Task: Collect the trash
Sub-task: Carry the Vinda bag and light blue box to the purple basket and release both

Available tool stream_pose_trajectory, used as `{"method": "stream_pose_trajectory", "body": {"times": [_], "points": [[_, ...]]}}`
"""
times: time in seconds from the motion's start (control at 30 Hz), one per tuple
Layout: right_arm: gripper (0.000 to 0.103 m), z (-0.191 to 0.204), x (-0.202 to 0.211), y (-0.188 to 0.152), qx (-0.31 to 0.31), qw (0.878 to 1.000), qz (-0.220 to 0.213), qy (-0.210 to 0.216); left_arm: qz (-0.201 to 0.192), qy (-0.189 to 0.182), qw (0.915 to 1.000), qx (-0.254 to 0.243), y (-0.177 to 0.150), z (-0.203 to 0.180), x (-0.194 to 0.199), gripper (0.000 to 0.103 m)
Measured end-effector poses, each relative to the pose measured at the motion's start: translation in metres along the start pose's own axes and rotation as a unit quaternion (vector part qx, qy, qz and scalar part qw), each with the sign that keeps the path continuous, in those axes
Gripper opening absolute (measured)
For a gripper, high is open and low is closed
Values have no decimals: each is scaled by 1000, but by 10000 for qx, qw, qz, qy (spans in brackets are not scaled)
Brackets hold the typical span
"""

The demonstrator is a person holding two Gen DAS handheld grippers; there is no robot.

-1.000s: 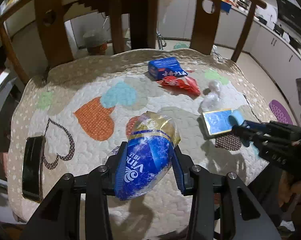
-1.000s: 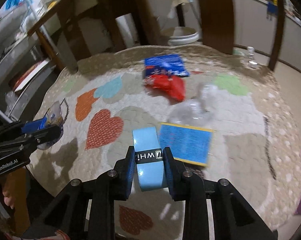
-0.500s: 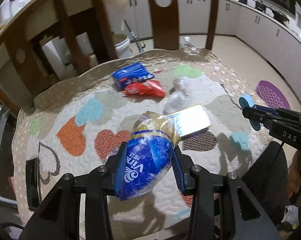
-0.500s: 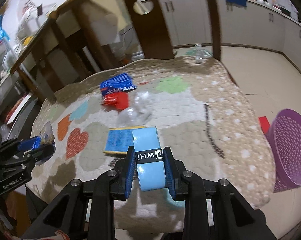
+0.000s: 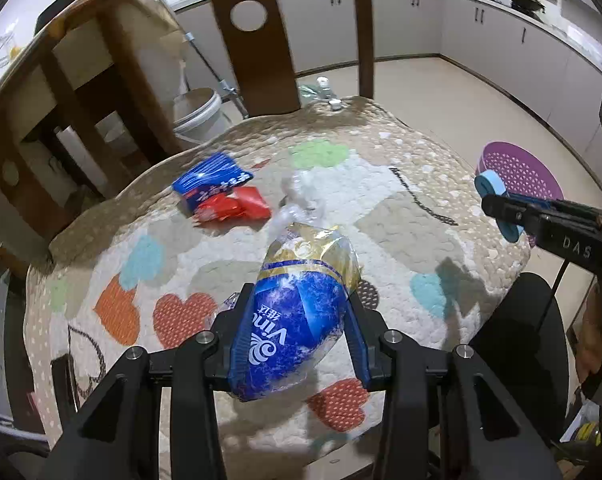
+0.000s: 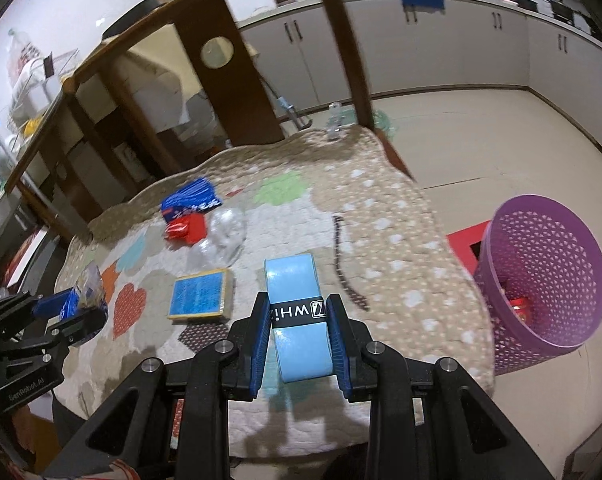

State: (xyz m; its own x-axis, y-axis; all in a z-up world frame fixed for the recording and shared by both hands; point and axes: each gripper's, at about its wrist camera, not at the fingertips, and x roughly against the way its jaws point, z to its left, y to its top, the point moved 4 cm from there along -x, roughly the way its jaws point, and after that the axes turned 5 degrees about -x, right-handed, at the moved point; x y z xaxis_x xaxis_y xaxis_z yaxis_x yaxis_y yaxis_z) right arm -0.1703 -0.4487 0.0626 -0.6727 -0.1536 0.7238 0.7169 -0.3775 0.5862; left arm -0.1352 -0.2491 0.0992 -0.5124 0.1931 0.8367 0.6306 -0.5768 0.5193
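Observation:
My left gripper (image 5: 297,316) is shut on a blue and gold crumpled snack bag (image 5: 297,304), held above the quilted table (image 5: 401,152). My right gripper (image 6: 299,324) is shut on a light blue tape roll (image 6: 297,312), held over the table's right part; it also shows at the right of the left wrist view (image 5: 497,200). A purple mesh basket (image 6: 541,280) stands on the floor to the right of the table, with red trash inside. On the table lie a blue wrapper (image 6: 191,202), a red wrapper (image 6: 187,230), a clear plastic bottle (image 6: 221,240) and a blue flat box (image 6: 201,294).
Wooden chairs (image 5: 257,40) stand at the table's far side. A white bucket (image 5: 197,112) is on the floor behind. A red flat item (image 6: 467,244) lies on the floor beside the basket. White kitchen cabinets (image 6: 461,44) line the far wall.
Both grippers have swung to the right with their loads. The purple basket has come into both views. The blue flat box stays on the table.

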Motion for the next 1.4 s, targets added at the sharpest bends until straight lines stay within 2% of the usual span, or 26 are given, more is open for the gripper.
{"method": "stream_pose_trajectory", "body": {"times": [0.57, 1.1, 1.4], "points": [[30, -68, 18, 5, -719, 9971, -194, -171, -2, -93, 9982, -584, 28, -51, -9, 40], [30, -65, 6, -5, -793, 9968, -58, -31, 136, -138, 9981, -584, 27, -53, -20, 40], [30, -78, 5, -2, -906, 9958, -84, -63, 228, -215, 9976, -618, 35, -61, -31, 40]]}}
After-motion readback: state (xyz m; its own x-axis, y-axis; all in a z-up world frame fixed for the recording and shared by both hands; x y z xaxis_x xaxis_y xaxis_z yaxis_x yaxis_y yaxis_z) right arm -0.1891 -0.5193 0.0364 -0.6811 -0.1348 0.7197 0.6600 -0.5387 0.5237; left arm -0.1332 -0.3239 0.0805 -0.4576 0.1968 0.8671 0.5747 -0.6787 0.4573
